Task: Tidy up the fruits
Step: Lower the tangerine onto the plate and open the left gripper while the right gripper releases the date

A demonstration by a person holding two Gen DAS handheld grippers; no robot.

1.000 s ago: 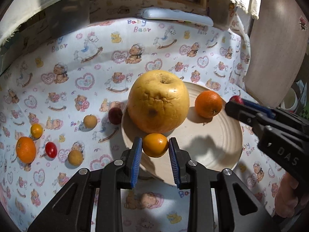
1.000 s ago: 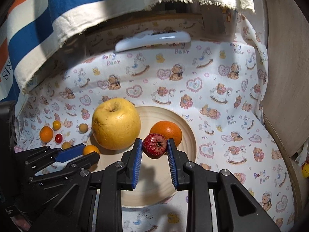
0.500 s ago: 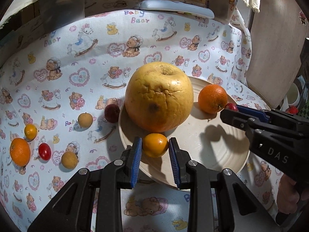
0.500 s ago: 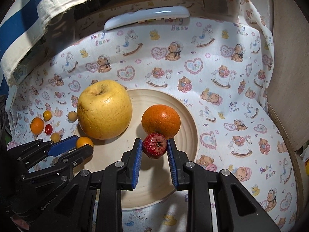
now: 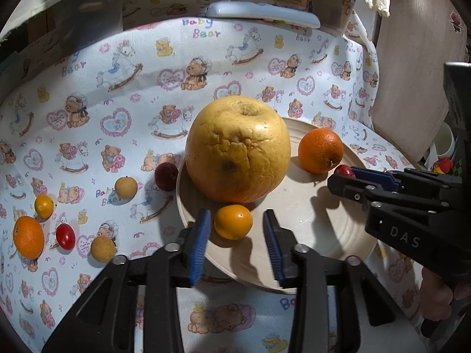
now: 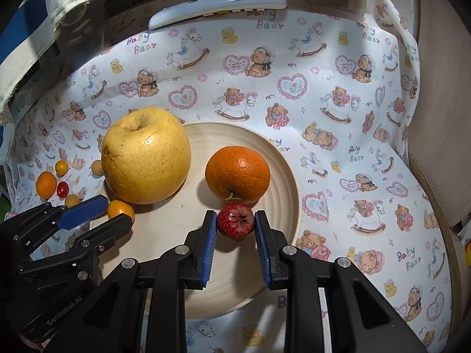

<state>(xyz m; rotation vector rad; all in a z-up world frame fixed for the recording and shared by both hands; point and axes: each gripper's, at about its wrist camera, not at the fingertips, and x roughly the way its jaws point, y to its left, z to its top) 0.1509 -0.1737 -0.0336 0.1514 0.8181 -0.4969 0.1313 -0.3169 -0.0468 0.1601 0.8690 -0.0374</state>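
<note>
A cream plate (image 5: pixel 318 229) (image 6: pixel 176 235) holds a big yellow fruit (image 5: pixel 238 150) (image 6: pixel 145 156), an orange (image 5: pixel 320 150) (image 6: pixel 238 170) and a small orange fruit (image 5: pixel 233 221) (image 6: pixel 120 209). My left gripper (image 5: pixel 237 214) (image 6: pixel 113 210) is opening. The small orange fruit rests on the plate between its blue pads, with a gap on each side. My right gripper (image 6: pixel 235 214) (image 5: pixel 344 176) is shut on a small red fruit (image 6: pixel 235 221) (image 5: pixel 343 170), low over the plate just in front of the orange.
On the bear-print cloth left of the plate lie a dark red fruit (image 5: pixel 166 176), two tan balls (image 5: pixel 126 187), a small yellow fruit (image 5: pixel 44 206), an orange (image 5: pixel 28 236) and a cherry tomato (image 5: pixel 65 236). A white remote (image 5: pixel 262 14) lies at the back. A wooden panel (image 5: pixel 412 88) stands on the right.
The left jaws have spread apart and let go of the small orange fruit, which now lies on the plate. The right gripper has sunk toward the plate with the red fruit, close to the orange.
</note>
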